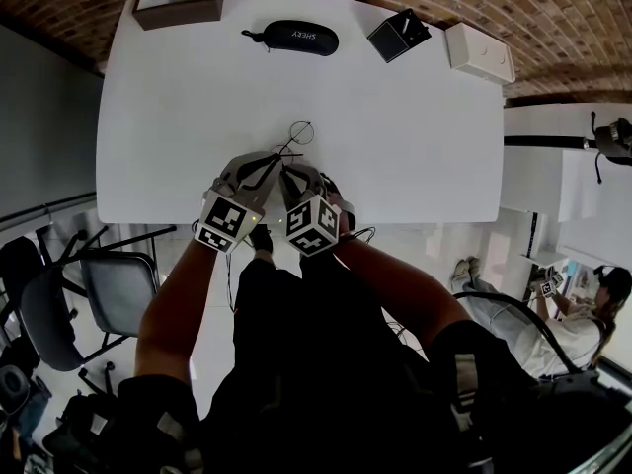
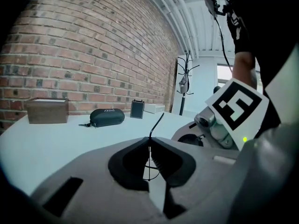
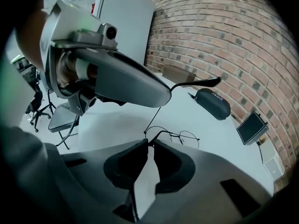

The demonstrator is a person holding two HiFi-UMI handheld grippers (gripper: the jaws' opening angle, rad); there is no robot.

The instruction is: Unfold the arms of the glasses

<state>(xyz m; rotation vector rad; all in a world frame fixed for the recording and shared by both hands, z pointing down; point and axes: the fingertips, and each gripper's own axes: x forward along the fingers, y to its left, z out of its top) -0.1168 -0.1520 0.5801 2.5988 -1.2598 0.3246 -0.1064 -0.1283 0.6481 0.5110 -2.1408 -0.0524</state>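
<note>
Glasses sit well on the person's side of the glasses case. Left gripper clamps one arm; right gripper pinches the frame near its hinge. Likely fault: over-swinging bends the thin wire, or it slips free.

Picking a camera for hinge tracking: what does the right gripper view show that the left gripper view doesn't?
Right only: the glasses with both round lenses, the left gripper holding one arm up, chairs. Left only: the right gripper with its marker cube, a coat rack. Both: that gripper's own fingers shut on thin frame wire, the black case, the brick wall.
</note>
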